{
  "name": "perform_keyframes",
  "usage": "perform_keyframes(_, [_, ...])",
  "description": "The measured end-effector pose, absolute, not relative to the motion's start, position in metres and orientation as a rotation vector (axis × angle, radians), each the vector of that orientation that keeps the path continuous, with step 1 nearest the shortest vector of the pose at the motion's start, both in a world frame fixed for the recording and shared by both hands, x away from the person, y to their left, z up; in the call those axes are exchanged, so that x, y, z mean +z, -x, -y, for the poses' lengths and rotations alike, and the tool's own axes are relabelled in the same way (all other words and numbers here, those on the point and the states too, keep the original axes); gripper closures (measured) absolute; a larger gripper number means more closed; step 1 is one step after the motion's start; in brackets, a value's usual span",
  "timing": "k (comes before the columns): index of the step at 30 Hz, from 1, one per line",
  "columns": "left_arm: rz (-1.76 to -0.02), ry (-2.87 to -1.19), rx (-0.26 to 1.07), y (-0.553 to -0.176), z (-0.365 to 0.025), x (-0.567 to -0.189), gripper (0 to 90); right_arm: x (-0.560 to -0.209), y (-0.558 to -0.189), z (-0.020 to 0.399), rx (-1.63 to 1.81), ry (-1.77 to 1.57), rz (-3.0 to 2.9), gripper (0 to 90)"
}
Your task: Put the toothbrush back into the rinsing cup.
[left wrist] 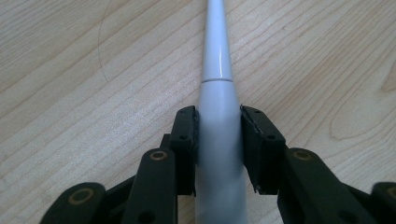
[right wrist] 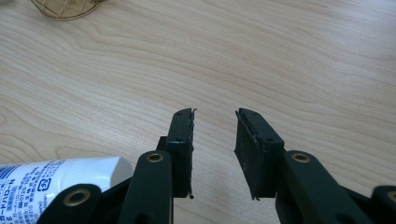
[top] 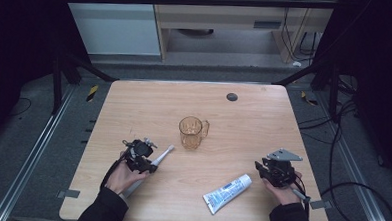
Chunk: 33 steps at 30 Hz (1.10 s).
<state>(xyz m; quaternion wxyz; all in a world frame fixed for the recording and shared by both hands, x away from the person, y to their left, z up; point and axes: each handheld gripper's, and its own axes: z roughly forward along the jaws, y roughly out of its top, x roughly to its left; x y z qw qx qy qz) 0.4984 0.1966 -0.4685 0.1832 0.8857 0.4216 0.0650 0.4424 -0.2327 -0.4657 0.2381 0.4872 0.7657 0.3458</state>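
A white electric toothbrush lies on the wooden table, its head pointing toward the amber glass mug. My left gripper is shut on its handle; in the left gripper view both pads press the sides of the toothbrush, which lies flat on the wood between the jaws of the left gripper. A white and blue toothpaste tube lies near the front edge. Just right of it my right gripper is open with bare wood between its jaws. In the right gripper view the right gripper has the toothpaste tube at lower left.
The mug stands upright mid-table with its handle to the right. A small black round disc sits near the far edge. Dark frame bars and cables surround the table.
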Motion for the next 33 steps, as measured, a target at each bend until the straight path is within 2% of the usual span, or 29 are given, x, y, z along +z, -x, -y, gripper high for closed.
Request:
perform_keyframes(6, [-1.177,-2.519,0.182,-0.498,-0.196,-0.466,67.3,-0.466,-0.443,0.234,0.948,-1.341,-2.099,66.7])
perform_keyframes(15, [-1.158,-2.447,0.220,-0.490,-0.202,-0.444,67.3,-0.466,-0.442,0.235,0.952,-1.349,-2.092,66.9])
perform_keyframes(23, [-1.112,-2.314,0.320,-0.479,-0.210,-0.409,67.3,-0.466,-0.442,0.235,0.952,-1.350,-2.091,66.8])
perform_keyframes(27, [-1.078,-2.205,0.415,-0.473,-0.215,-0.386,67.3,-0.465,-0.442,0.235,0.951,-1.350,-2.083,66.7])
perform_keyframes(33, [-1.059,-2.096,0.512,-0.471,-0.217,-0.372,67.3,-0.465,-0.442,0.235,0.954,-1.350,-2.071,66.6])
